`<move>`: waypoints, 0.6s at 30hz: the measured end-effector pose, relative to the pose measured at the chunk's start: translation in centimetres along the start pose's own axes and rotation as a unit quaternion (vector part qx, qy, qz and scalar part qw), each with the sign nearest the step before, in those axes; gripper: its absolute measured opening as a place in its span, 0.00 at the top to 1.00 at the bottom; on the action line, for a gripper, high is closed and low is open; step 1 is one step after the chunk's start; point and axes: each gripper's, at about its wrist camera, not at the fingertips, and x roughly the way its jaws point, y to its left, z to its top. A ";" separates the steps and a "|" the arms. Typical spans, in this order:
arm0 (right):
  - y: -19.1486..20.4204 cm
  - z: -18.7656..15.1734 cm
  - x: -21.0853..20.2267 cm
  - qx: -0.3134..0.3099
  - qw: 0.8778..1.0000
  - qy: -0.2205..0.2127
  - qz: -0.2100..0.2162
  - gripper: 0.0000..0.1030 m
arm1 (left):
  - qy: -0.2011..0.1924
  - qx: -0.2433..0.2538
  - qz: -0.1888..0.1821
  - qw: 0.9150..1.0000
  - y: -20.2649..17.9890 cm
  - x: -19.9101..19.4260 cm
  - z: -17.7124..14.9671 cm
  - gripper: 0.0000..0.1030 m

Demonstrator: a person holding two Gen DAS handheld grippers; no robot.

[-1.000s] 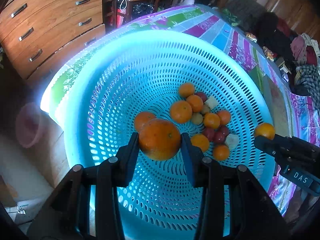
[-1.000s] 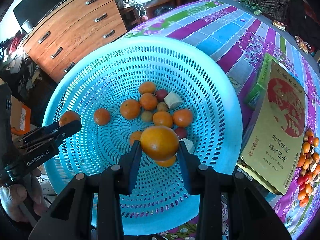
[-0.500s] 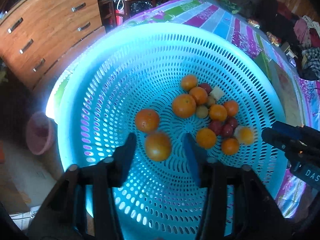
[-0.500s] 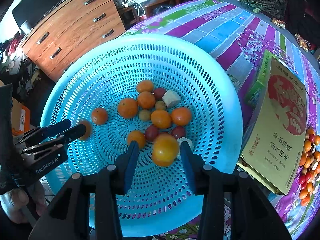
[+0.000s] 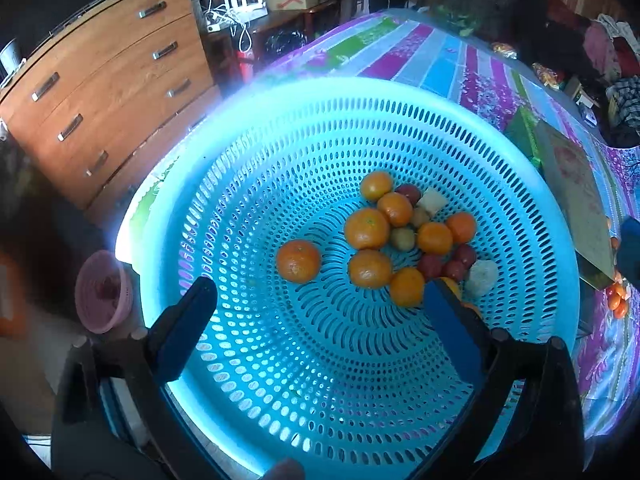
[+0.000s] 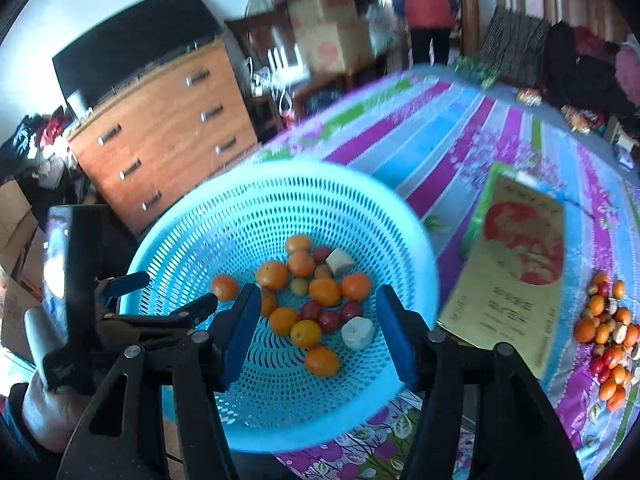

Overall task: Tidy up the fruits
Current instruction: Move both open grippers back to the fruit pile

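1. Two hand-held grippers of mine hang over the blue basket (image 5: 532,208), and each holds nothing. My left hand-held gripper (image 5: 320,320) stands wide, my right hand-held gripper (image 6: 316,330) about half apart; both have just been opening, with only bare air between the blue pads.
2. Most fruit lies clustered on the perforated basket floor: round oranges (image 5: 367,228), small dark red fruits (image 5: 430,266), a couple of pale yellowish ones and two whitish chunks (image 6: 357,333). One orange (image 5: 298,261) sits a little apart on the left of the cluster.
3. My left pad covers part of a fruit at the cluster's near edge in the left wrist view, so I cannot tell its shape there. The right wrist view is blurred, and the smallest fruits are hard to sort by kind.
4. Only the right wrist view shows a second heap of fruit (image 6: 606,338) on the striped worktop (image 6: 440,140), well apart from the basket, beyond a yellow box (image 6: 516,276). It also shows my left hand-held gripper from the side, over the basket's left rim.
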 end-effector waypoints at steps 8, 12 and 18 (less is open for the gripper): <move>-3.0 -7.1 -5.5 0.019 0.999 -0.027 -0.031 0.37 | -0.055 0.002 -0.048 0.997 -2.0 -2.9 -0.9 0.00; -6.1 -11.4 -8.0 0.069 0.997 -0.017 -0.036 0.31 | -0.092 0.031 -0.088 0.991 -5.1 -5.3 -1.2 0.00; -11.1 -17.2 -11.7 0.126 0.988 -0.022 -0.090 0.12 | -0.132 0.112 -0.166 0.971 -12.9 -9.1 -2.0 0.00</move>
